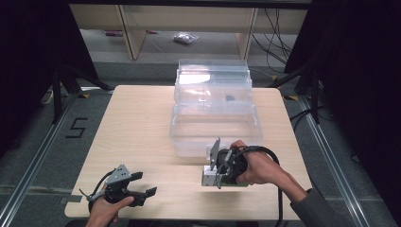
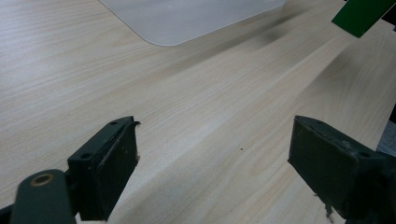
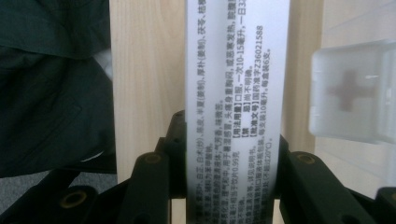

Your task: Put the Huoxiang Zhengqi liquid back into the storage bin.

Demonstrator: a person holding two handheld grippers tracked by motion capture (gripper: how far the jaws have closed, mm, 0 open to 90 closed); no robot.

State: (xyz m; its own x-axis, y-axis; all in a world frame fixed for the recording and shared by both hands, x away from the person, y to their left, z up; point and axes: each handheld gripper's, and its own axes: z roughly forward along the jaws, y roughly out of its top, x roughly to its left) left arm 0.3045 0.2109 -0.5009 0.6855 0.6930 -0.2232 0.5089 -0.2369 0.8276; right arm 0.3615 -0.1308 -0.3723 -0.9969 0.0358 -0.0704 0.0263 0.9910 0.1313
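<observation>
The right gripper [image 1: 218, 166] is clamped on a white medicine box [image 3: 233, 93] with printed text along one face, its pads pressing the two narrow sides so that the box's long axis runs straight out from between the jaws, in line with the gripper itself. In the high view the held box [image 1: 208, 177] sits low at the near side of the wooden table [image 1: 137, 123], just in front of the clear plastic storage bin [image 1: 213, 101], whose open tiers stand directly beyond the right hand [image 1: 257, 165]. That bin lies ahead of the jaws and slightly above the box, so the coming move seems to turn on carrying the box forward and over the bin's near wall, then tipping its long axis to fit inside. In the right gripper view a translucent latch with a cross mark [image 3: 350, 91] lies just to one side of the box. The left gripper [image 1: 142, 184] rests at the near left edge of the table, jaws spread wide with only bare tabletop between them, well apart from the bin; the right hand is clearly nearer.
</observation>
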